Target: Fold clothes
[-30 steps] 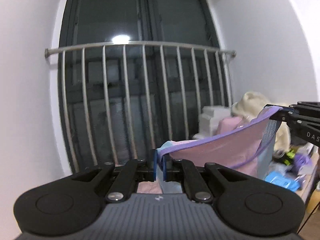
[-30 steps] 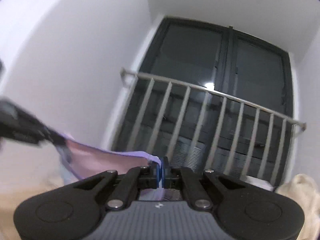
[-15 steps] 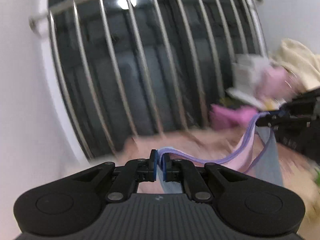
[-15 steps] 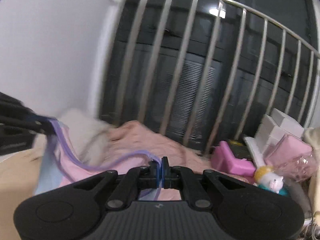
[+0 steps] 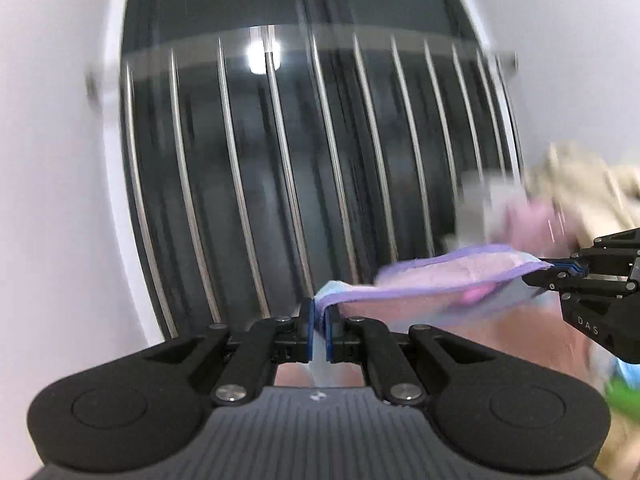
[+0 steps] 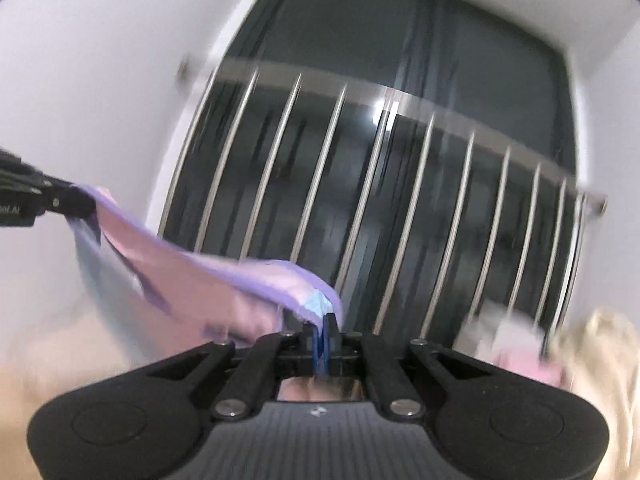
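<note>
A pink and light-blue garment with purple trim (image 5: 440, 284) hangs stretched in the air between my two grippers. My left gripper (image 5: 319, 320) is shut on one corner of it. My right gripper (image 6: 323, 334) is shut on the other corner, and the cloth (image 6: 188, 280) runs from it to the left gripper (image 6: 76, 200) at the left edge. In the left wrist view the right gripper (image 5: 554, 270) shows at the right, pinching the trim. Both views are blurred by motion.
A dark window with a metal rail of vertical bars (image 5: 320, 180) fills the background between white walls. A cream fabric pile (image 5: 580, 192) and pink and white items (image 6: 512, 344) lie at the right. A pinkish surface (image 5: 520, 344) lies below.
Both grippers have swung upward with the garment: the views tilted down toward the bed half a second ago and now face the window again. The cloth stays gripped at both corners.
</note>
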### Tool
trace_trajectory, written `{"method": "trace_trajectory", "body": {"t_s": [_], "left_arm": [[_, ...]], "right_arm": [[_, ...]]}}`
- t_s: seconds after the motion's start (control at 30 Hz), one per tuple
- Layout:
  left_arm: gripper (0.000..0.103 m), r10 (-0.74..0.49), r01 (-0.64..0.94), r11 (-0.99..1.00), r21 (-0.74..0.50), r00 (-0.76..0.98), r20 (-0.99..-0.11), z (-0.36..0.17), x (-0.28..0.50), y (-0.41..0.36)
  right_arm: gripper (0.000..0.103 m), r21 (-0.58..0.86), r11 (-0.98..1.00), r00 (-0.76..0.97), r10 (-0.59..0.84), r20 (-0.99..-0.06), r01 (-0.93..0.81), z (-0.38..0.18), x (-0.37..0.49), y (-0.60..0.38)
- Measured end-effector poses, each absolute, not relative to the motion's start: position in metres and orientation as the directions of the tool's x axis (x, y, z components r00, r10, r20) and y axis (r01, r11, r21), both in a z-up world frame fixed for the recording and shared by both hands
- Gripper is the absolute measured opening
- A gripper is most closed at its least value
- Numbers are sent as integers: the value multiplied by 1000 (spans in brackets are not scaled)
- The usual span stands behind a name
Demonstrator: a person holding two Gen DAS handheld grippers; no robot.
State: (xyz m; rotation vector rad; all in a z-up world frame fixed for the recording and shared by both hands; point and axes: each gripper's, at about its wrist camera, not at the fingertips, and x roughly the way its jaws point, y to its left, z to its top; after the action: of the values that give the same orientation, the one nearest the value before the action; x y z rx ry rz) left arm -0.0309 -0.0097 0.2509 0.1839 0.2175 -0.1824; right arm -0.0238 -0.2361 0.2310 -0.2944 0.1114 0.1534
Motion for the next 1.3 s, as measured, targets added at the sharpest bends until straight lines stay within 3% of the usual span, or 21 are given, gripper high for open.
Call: {"method": "trace_trajectory", "body": {"t_s": [0.17, 0.27, 0.3, 0.37, 0.43, 0.5, 0.57, 0.7, 0.73, 0.8, 0.87, 0.9, 1.1, 1.2, 1.27, 1.3], "left_arm": [[4, -212, 266, 964, 14, 797, -565, 85, -40, -6], [10, -282, 281, 954, -106, 717, -638, 47, -70, 9], [15, -304, 284, 949, -140, 699, -647, 39, -83, 15], [37, -353, 293, 935, -201, 704, -617, 50, -100, 30], [39, -380, 281, 925, -256, 710, -593, 63, -99, 43], [39, -387, 261, 921, -291, 709, -589, 72, -78, 45], [39, -390, 245, 918, -313, 708, -589, 78, -50, 41], [38, -259, 184, 966, -183, 723, -640, 54, -14, 13], [31, -225, 169, 974, -149, 726, -650, 48, -5, 6], [30, -156, 137, 987, -80, 729, -666, 35, 13, -8], [1, -105, 123, 992, -23, 727, -679, 25, 20, -16], [0, -90, 124, 992, 0, 723, -685, 20, 18, -16], [2, -104, 107, 994, -36, 732, -674, 24, -26, 14], [13, -200, 132, 979, -154, 737, -646, 41, -53, 31], [30, -284, 175, 956, -234, 742, -607, 55, -64, 29], [30, -288, 188, 957, -222, 731, -619, 52, -60, 20]], "right_arm": [[2, -253, 926, 874, 136, -467, -279, 73, -47, -239], [2, -215, 920, 810, 156, -565, -327, 19, -79, -247], [4, -212, 916, 799, 164, -579, -341, 14, -92, -251], [14, -203, 902, 777, 194, -599, -382, 15, -120, -259], [28, -182, 888, 771, 246, -588, -422, 26, -137, -266], [31, -146, 879, 765, 301, -569, -455, 42, -133, -271], [31, -107, 879, 769, 342, -540, -465, 53, -120, -270], [29, -129, 900, 786, 285, -549, -416, 42, -76, -249], [26, -147, 904, 788, 259, -559, -401, 35, -64, -244], [24, -149, 909, 784, 241, -572, -389, 23, -49, -238], [20, -102, 915, 760, 258, -596, -391, 15, -46, -238], [10, -77, 919, 745, 262, -613, -387, 11, -47, -240], [4, -43, 915, 700, 276, -658, -400, 12, -92, -249], [5, -1, 901, 678, 327, -659, -435, 21, -113, -255], [6, 18, 891, 702, 370, -609, -455, 34, -113, -256], [8, 21, 886, 715, 388, -582, -464, 38, -109, -254]]}}
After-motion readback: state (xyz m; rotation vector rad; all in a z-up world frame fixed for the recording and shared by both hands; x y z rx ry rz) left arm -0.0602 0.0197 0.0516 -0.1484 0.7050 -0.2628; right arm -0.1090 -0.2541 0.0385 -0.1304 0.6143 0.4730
